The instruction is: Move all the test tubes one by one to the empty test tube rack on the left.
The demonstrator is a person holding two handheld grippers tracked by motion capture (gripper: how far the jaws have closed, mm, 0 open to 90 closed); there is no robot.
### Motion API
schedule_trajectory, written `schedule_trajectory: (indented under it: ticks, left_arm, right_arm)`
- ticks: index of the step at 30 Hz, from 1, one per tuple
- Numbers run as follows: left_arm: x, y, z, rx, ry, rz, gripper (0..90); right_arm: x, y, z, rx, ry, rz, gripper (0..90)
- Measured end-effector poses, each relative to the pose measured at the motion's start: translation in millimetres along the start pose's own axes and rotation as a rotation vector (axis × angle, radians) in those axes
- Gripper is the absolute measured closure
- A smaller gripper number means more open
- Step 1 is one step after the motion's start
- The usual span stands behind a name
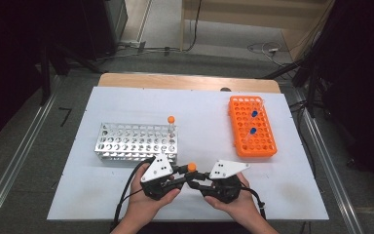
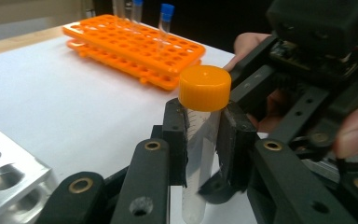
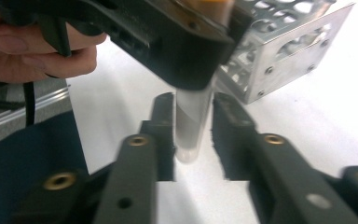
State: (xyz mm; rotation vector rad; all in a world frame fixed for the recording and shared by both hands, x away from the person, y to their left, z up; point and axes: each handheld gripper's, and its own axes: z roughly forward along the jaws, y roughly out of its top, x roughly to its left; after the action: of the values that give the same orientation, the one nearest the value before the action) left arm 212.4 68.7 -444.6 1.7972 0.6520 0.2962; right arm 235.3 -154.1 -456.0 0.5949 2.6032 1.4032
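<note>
High view: an orange-capped tube (image 1: pixel 191 168) is held at about six o'clock on the counter (image 1: pixel 204 131), between the metal rack (image 1: pixel 136 142) at nine o'clock and the orange rack (image 1: pixel 252 126) at two o'clock. One orange-capped tube is already stood in the metal rack; two blue-capped tubes are left in the orange rack, so the work is judged early. The left hand-held gripper (image 2: pixel 204 140) is clamped narrowly on the tube under its cap. The right hand-held gripper (image 3: pixel 193 126) is slightly parted around the tube's lower end, its pads apparently not pressing.

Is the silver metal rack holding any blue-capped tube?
No, the silver rack holds a single orange-capped tube; both blue-capped tubes stand in the orange rack.
</note>
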Motion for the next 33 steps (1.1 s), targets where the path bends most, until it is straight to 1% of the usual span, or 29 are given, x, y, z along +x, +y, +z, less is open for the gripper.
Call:
schedule_trajectory:
  ticks: [3, 5, 6, 8, 10, 13, 14, 18, 20, 21, 23, 26, 33]
  left_arm:
    - [3.8, 0.5, -4.2, -0.013, 0.012, -0.010, 75.5]
    - [6.5, 0.8, -6.8, -0.018, 0.013, -0.018, 75.4]
    - [8.1, 0.8, -8.2, -0.016, 0.017, -0.017, 75.4]
    - [11.9, 1.0, -11.4, -0.023, 0.026, -0.032, 75.4]
    - [14.8, 1.3, -14.2, -0.024, 0.033, -0.035, 75.5]
    - [21.0, 1.9, -19.3, -0.028, 0.049, -0.047, 75.5]
    - [23.0, 2.4, -20.8, -0.029, 0.057, -0.051, 75.5]
    - [30.9, 6.4, -26.0, -0.039, 0.082, -0.057, 75.5]
    - [35.7, 9.4, -29.1, -0.043, 0.092, -0.061, 75.5]
    - [37.3, 10.5, -29.9, -0.047, 0.097, -0.062, 75.5]
    - [41.9, 13.1, -32.6, -0.052, 0.107, -0.065, 75.5]
    - [49.0, 17.2, -35.7, -0.062, 0.121, -0.073, 75.5]
    - [66.4, 29.3, -40.8, -0.088, 0.155, -0.086, 75.4]
  right_arm:
    - [-4.7, -1.7, -7.8, -0.030, -0.021, 0.017, 43.6]
    - [-9.8, -3.9, -13.9, -0.044, -0.032, 0.023, 34.6]
    - [-12.5, -5.5, -17.2, -0.049, -0.035, 0.031, 31.0]
    - [-17.4, -9.4, -23.4, -0.055, -0.045, 0.045, 24.9]
    - [-21.9, -13.8, -29.1, -0.054, -0.056, 0.054, 17.5]
    - [-30.7, -21.1, -40.7, -0.057, -0.075, 0.081, 9.3]
    - [-33.2, -22.8, -43.6, -0.061, -0.074, 0.084, 7.1]
    - [-46.1, -30.4, -59.9, -0.090, -0.077, 0.108, 0.1]
    - [-51.3, -33.4, -66.2, -0.103, -0.089, 0.122, 0.0]
    - [-54.2, -34.9, -69.6, -0.112, -0.088, 0.132, 0.0]
    - [-57.5, -36.8, -73.4, -0.115, -0.085, 0.145, 0.0]
    - [-60.1, -40.1, -80.0, -0.119, -0.099, 0.156, 0.0]
    - [-66.1, -53.4, -96.7, -0.115, -0.149, 0.171, 0.0]
